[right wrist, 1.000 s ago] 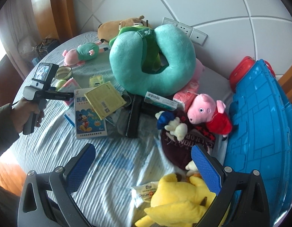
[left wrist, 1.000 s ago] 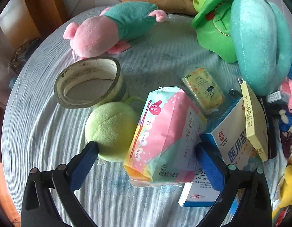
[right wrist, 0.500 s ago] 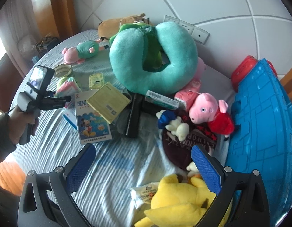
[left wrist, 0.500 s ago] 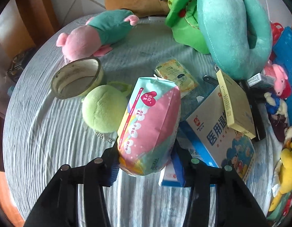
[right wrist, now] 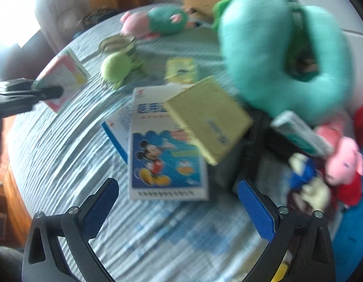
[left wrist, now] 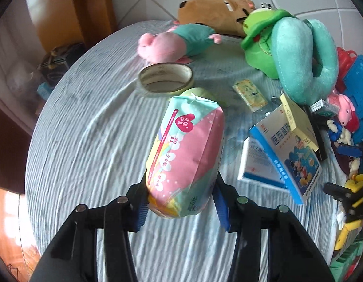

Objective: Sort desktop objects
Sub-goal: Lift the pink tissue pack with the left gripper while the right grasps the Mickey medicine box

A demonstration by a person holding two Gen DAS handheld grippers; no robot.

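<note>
Your left tool [left wrist: 180,208] is clamped on the pink-and-teal soft pack [left wrist: 186,157], blue pads pressing both sides of its lower end, the pack lifted clear of the striped cloth on the table [left wrist: 87,145]. Landmark: the Mickey box [right wrist: 166,145], lying flat mid-table. In the left wrist view the held pack hangs well left of that box; the tape roll [left wrist: 166,77] and green ball [left wrist: 200,94] sit beyond the pack, ball partly hidden behind it. A yellow box [right wrist: 208,119] leans across the Mickey box's far right corner. The teal neck pillow [right wrist: 282,58] rests behind and right of it, the pink pig plush [right wrist: 343,162] farther right.

Your right tool [right wrist: 178,208] stands wide open, nothing between its pads, hovering over the near edge of the Mickey box; that view is blurred, so whether it touches anything is unclear.
</note>
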